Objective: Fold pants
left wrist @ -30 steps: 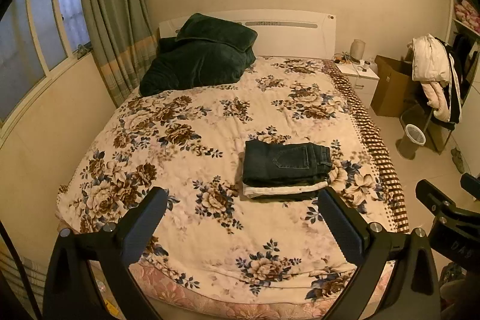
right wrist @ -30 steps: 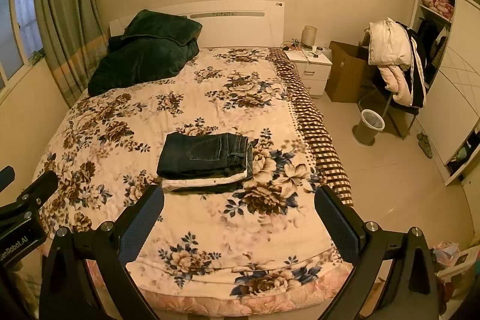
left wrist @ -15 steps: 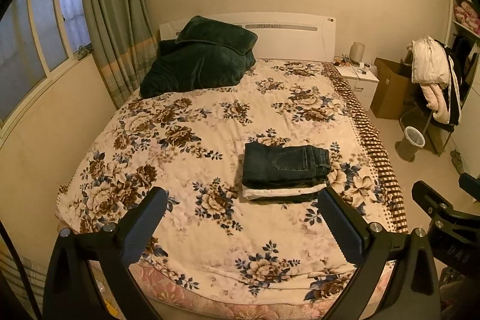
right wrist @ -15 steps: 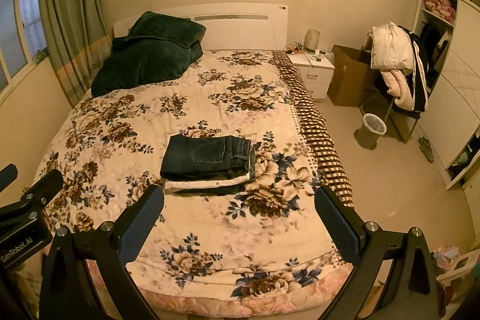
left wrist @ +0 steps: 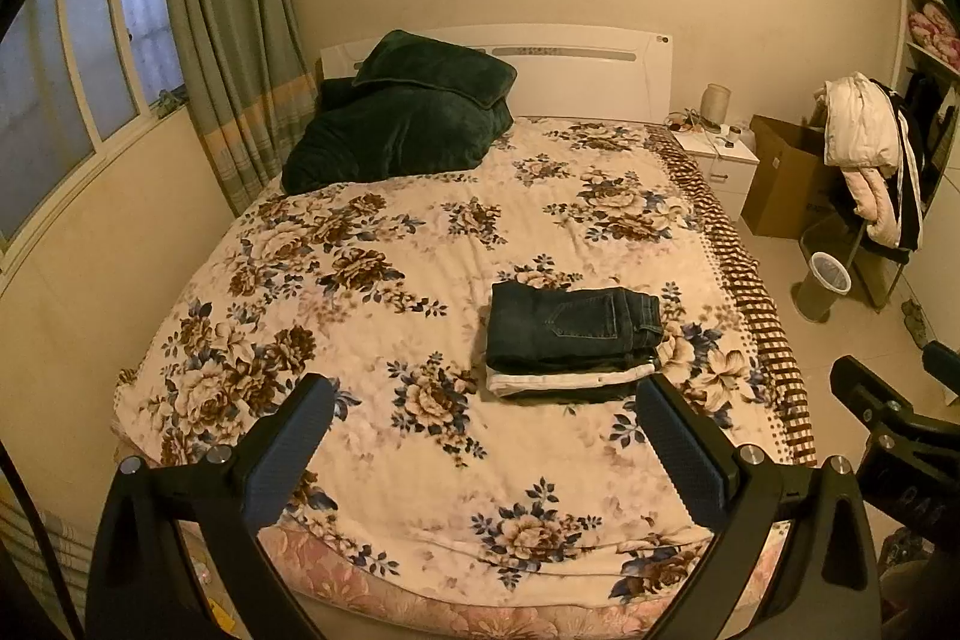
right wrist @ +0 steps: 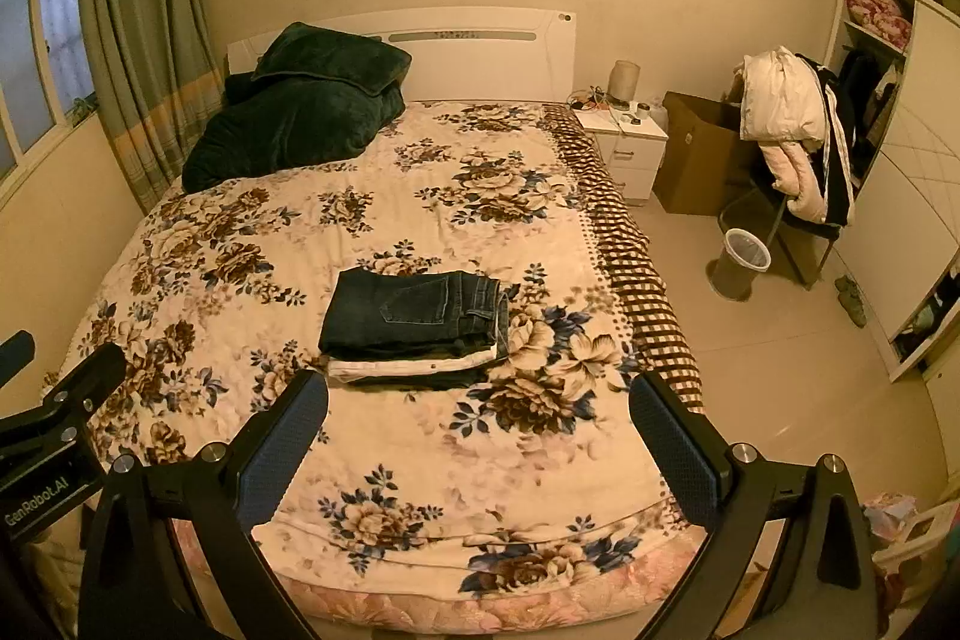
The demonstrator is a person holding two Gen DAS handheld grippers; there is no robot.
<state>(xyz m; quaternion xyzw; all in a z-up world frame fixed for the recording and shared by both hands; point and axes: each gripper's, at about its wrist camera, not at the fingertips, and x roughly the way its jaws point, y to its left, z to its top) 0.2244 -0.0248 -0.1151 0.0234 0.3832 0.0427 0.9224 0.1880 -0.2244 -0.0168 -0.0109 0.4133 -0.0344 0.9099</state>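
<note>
Left wrist view shows our left gripper (left wrist: 483,418) with jaws spread wide and empty above the foot of the bed (left wrist: 372,280); our right gripper (right wrist: 477,415) is likewise spread and empty. We count one stack of pants (left wrist: 570,343) at about 1 o'clock from the left gripper, well apart from it: dark jeans on top, a white pair beneath, and one more dark layer under that. We judge the folding finished, with no loose pair visible; the next move calls only for withdrawing.
</note>
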